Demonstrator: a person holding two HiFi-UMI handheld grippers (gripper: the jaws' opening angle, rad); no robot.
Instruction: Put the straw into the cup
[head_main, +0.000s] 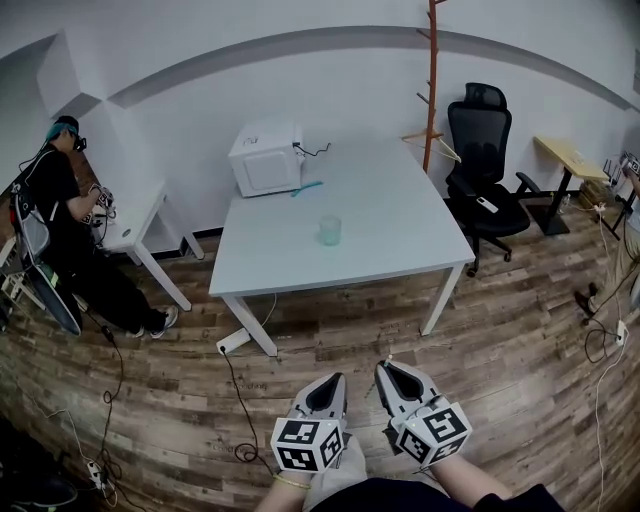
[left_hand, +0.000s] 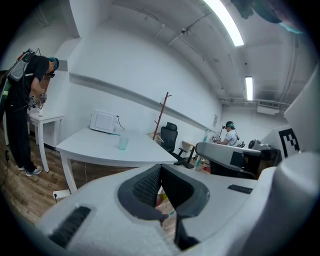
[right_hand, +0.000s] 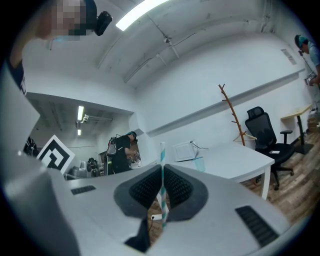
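A pale green translucent cup (head_main: 330, 230) stands near the middle of the white table (head_main: 400, 240), far ahead of both grippers. It also shows as the cup (left_hand: 123, 143) in the left gripper view and the cup (right_hand: 200, 163) in the right gripper view. My right gripper (head_main: 395, 375) is shut on a teal-and-white striped straw (right_hand: 162, 155), which stands upright between the jaws of the right gripper (right_hand: 162, 172). My left gripper (head_main: 330, 388) hangs beside it over the wooden floor. The left gripper (left_hand: 160, 175) has its jaws together with nothing between them.
A white microwave (head_main: 266, 158) sits at the table's back left, a thin teal stick (head_main: 308, 187) beside it. A black office chair (head_main: 485, 160) and a coat stand (head_main: 432, 85) are at the right. A person (head_main: 60, 220) stands at a small table (head_main: 135, 225). A power strip (head_main: 232, 342) and cables lie on the floor.
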